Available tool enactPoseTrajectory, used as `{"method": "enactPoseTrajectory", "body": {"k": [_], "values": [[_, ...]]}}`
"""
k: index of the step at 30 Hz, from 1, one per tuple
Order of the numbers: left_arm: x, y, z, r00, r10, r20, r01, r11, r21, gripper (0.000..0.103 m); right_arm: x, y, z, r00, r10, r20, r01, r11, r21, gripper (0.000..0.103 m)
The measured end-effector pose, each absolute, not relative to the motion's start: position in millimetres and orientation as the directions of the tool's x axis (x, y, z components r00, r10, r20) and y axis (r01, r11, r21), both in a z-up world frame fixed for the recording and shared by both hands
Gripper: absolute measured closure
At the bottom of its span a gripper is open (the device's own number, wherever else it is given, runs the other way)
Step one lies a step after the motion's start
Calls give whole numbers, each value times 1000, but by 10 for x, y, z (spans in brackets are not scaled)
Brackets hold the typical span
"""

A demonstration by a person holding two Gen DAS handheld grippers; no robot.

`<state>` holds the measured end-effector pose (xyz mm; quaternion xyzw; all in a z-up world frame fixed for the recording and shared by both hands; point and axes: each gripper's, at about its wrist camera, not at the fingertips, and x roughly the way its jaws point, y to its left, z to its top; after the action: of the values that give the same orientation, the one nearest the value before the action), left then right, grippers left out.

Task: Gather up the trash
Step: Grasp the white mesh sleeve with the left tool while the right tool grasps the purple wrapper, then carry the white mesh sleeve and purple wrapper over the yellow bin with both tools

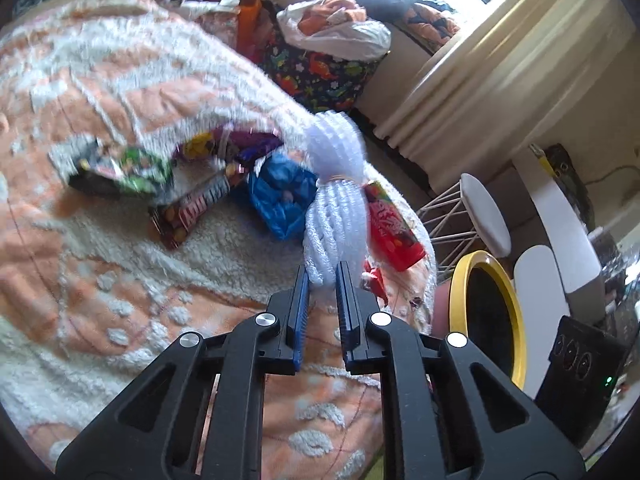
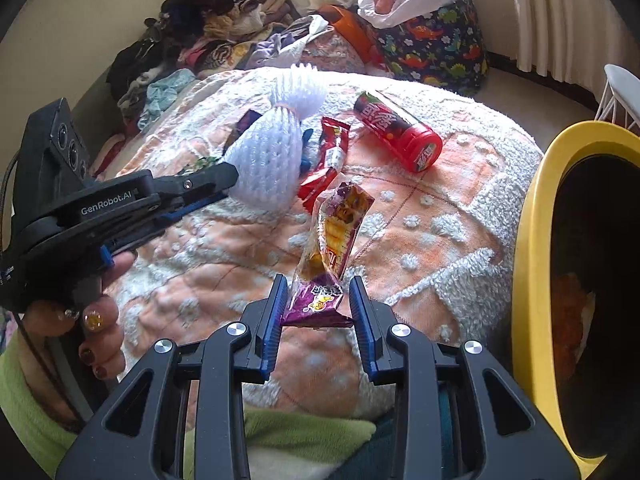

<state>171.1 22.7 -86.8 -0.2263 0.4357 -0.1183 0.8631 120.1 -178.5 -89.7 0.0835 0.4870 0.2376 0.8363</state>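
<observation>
My left gripper point(image 1: 323, 276) is shut on a white foam fruit net point(image 1: 336, 216), held above the bed; it also shows in the right wrist view point(image 2: 266, 160), with the left gripper point(image 2: 230, 184) pinching its lower end. My right gripper point(image 2: 318, 292) is shut on a purple and yellow snack wrapper point(image 2: 334, 248), lifted off the blanket. On the blanket lie a red tube can point(image 2: 400, 132), a red wrapper point(image 2: 326, 160), a blue plastic bag point(image 1: 280, 196), a green and black packet point(image 1: 124, 172) and a brown striped wrapper point(image 1: 192, 208).
A yellow-rimmed bin point(image 2: 532, 248) stands at the right of the bed, also seen in the left wrist view point(image 1: 508, 292). A peach and white blanket point(image 2: 440, 216) covers the bed. A dinosaur-print bag point(image 2: 436, 48), clothes piles point(image 2: 208, 32) and a white wire stool point(image 1: 484, 212) stand around.
</observation>
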Motion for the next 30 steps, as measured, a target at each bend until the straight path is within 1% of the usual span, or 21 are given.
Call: {"method": "enactPoseTrajectory", "body": {"k": [8, 12, 22, 30], "values": [[1674, 152, -578, 621, -377, -687, 59, 897, -438, 95, 1121, -1877, -631, 430, 514, -742, -356, 852, 384, 72], [1681, 96, -434, 638, -375, -672, 74, 899, -431, 95, 1106, -1959, -518, 454, 518, -725, -366, 851, 378, 72], [1684, -99, -169, 661, -396, -638, 124, 895, -428, 95, 1088, -2280, -251, 514, 512, -688, -342, 858, 383, 72], [1668, -334, -57, 661, -420, -622, 168, 890, -423, 95, 1057, -2624, -122, 561, 486, -670, -299, 874, 383, 72]]}}
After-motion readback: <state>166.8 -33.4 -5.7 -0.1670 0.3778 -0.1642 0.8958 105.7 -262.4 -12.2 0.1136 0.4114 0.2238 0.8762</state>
